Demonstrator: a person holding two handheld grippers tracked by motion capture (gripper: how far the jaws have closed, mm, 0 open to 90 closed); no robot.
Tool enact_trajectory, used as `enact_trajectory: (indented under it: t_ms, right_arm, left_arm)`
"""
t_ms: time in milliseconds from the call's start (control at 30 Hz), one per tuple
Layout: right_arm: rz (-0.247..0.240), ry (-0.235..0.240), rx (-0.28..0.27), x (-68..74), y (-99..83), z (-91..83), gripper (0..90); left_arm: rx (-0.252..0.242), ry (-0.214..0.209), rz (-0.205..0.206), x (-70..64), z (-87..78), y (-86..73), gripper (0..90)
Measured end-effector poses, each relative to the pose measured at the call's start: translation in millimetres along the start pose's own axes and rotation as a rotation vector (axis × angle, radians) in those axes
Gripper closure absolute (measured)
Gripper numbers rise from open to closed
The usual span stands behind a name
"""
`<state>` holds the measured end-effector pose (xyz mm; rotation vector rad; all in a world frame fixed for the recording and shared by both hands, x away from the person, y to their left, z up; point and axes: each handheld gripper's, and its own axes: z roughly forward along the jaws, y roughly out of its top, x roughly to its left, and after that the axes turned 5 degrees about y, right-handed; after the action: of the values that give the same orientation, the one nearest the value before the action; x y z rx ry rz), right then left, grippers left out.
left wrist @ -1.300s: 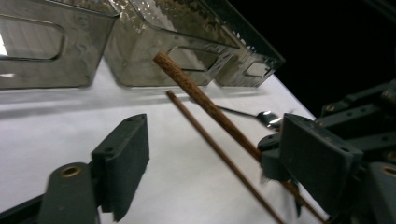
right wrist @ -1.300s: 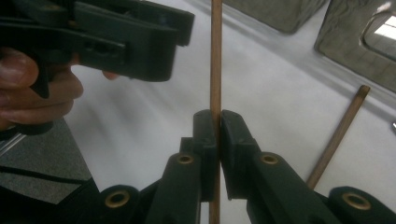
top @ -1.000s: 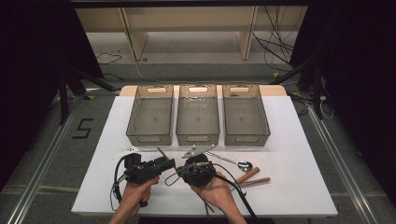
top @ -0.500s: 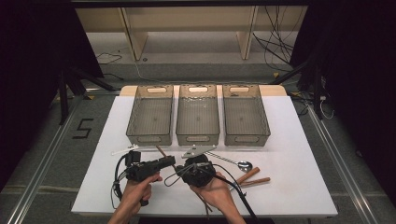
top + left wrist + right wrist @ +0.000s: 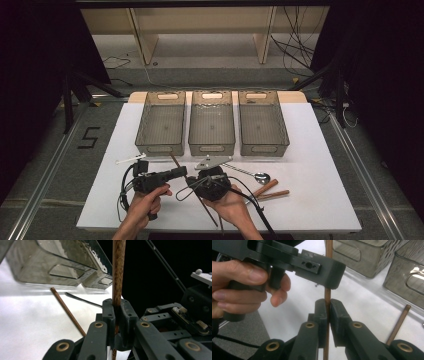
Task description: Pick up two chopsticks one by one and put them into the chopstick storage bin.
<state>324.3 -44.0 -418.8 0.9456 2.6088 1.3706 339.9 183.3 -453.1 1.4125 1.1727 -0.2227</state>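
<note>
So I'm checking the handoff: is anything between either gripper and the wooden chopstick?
Nothing visible. The left gripper has its jaws closed on the wooden chopstick, and the right gripper clamps the same stick, with the left gripper's jaw just above it.

White table on grey floor, black curtains either side, pale wooden shelving behind

Thin brown wooden chopstick, straight and round, clamped in both tools at once, lifted off the tabletop, running from 11 o'clock to 5 o'clock near the front edge, grain visible
</note>
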Motion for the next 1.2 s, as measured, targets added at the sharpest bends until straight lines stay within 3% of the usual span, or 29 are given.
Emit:
enact_trajectory:
  t_ms: [133, 267, 367, 600, 733, 967, 1200]
  right_arm:
    - [-0.018, -0.006, -0.007, -2.1, 0.9, -11.0, 74.9]
    - [-0.035, 0.014, -0.005, -8.7, 1.5, -27.9, 61.3]
    - [-0.043, 0.015, -0.013, -12.0, 1.1, -36.7, 57.2]
    - [-0.044, 0.013, -0.077, -23.7, -10.3, -66.5, 41.1]
    - [-0.034, 0.006, -0.105, -29.3, -18.6, -77.0, 36.3]
    - [-0.016, -0.007, -0.195, -44.9, -33.3, -95.7, 31.5]
    - [0.003, -0.019, -0.221, -54.6, -47.1, -103.4, 28.0]
  left_arm:
    - [-0.022, 0.03, 0.03, -2.6, -8.2, 8.7, 84.3]
    - [-0.045, 0.047, 0.03, 0.9, -16.6, 17.1, 84.4]
    - [-0.057, 0.058, 0.036, 3.3, -23.5, 26.1, 84.4]
    - [-0.084, 0.071, 0.049, 4.4, -38.4, 61.9, 84.3]
    - [-0.098, 0.096, 0.063, 2.3, -47.9, 93.2, 84.3]
    - [-0.104, 0.143, 0.086, 0.5, -50.3, 122.5, 84.3]
    - [-0.096, 0.209, 0.086, 5.1, -46.0, 151.9, 84.3]
